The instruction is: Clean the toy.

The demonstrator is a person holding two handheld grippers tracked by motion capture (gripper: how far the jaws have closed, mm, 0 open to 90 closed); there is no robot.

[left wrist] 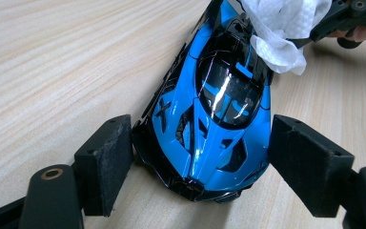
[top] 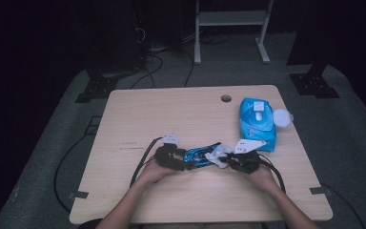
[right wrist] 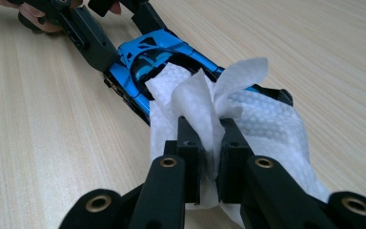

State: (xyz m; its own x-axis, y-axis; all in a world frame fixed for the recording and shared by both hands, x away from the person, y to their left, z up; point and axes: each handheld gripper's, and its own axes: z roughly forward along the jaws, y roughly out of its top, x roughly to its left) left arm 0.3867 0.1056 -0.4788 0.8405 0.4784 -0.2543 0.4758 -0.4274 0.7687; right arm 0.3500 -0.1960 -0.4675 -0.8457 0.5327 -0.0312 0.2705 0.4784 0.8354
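Right gripper (right wrist: 208,143) is clamped tight on a white wipe (right wrist: 248,119), the cloth bunched up between its two pads and spilling out ahead of them. Just beyond its tips the wipe lies draped over the blue toy car (right wrist: 145,62), covering the end nearest that gripper.

Over to the left gripper (left wrist: 198,148): jaws spread wide, one pad on each flank of the blue toy car (left wrist: 214,119) at the end closest to it. The left pad sits right against the car's black edge; the right pad stands just beside the body, and contact there is hard to call. Past the car's dark canopy, at the far end from this gripper, the white wipe (left wrist: 281,28) hangs down from the other gripper's jaws.

From the high view, left gripper (top: 183,164) and right gripper (top: 224,160) face each other across the car (top: 198,155) on the table (top: 171,114). Beyond the right gripper lies a blue wipes pack (top: 256,121), its round lid (top: 281,118) flipped open to the side.
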